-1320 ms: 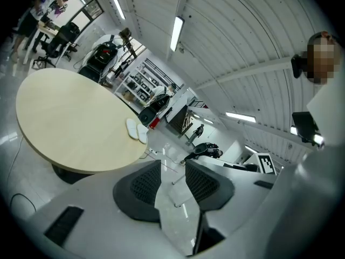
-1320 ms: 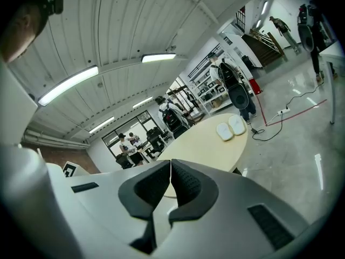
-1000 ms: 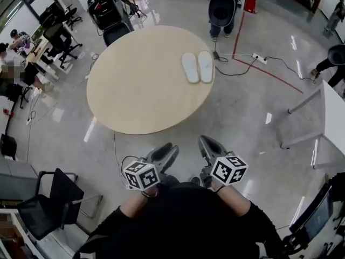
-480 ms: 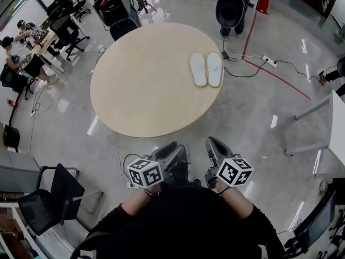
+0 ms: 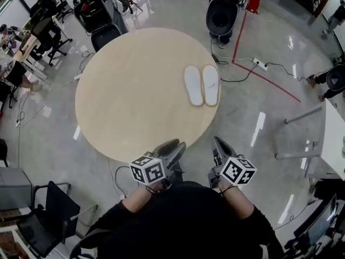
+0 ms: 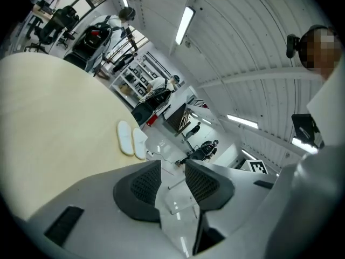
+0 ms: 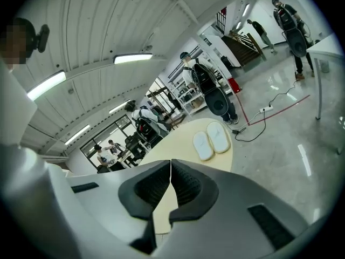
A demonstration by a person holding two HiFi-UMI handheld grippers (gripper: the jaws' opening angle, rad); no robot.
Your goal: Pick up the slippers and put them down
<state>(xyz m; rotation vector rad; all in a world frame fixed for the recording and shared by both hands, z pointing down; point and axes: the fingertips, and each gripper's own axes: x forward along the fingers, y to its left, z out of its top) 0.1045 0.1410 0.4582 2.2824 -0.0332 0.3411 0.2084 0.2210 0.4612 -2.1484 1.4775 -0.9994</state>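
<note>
Slippers (image 5: 194,85) are what I am after: two white ones, lying flat side by side on the big round table (image 5: 124,96). They sit close to the table's right edge, on the half far from me. Their long sides are touching or almost touching; I cannot tell which. Both are well apart from my grippers.

My left gripper (image 5: 173,148) is at the near edge of the table. Its jaws stand apart, and through the gap I see only shiny floor (image 5: 253,161). My right gripper (image 5: 219,144) is beside it, over the floor just off the table's edge. Its jaws are pressed together at the tips, with nothing in them. Both grippers point toward the table.

In the left gripper view the slippers (image 6: 125,138) look small and lie off to the left of the jaws. In the right gripper view the slippers (image 7: 218,136) lie above the jaws and a bit to the right.

A black chair (image 5: 105,28) stands at the far left side of the table. A person (image 5: 222,15) in dark clothes stands on the far side, near the slippers. A white power strip (image 5: 260,65) lies on the floor by a red line (image 5: 269,80).
</note>
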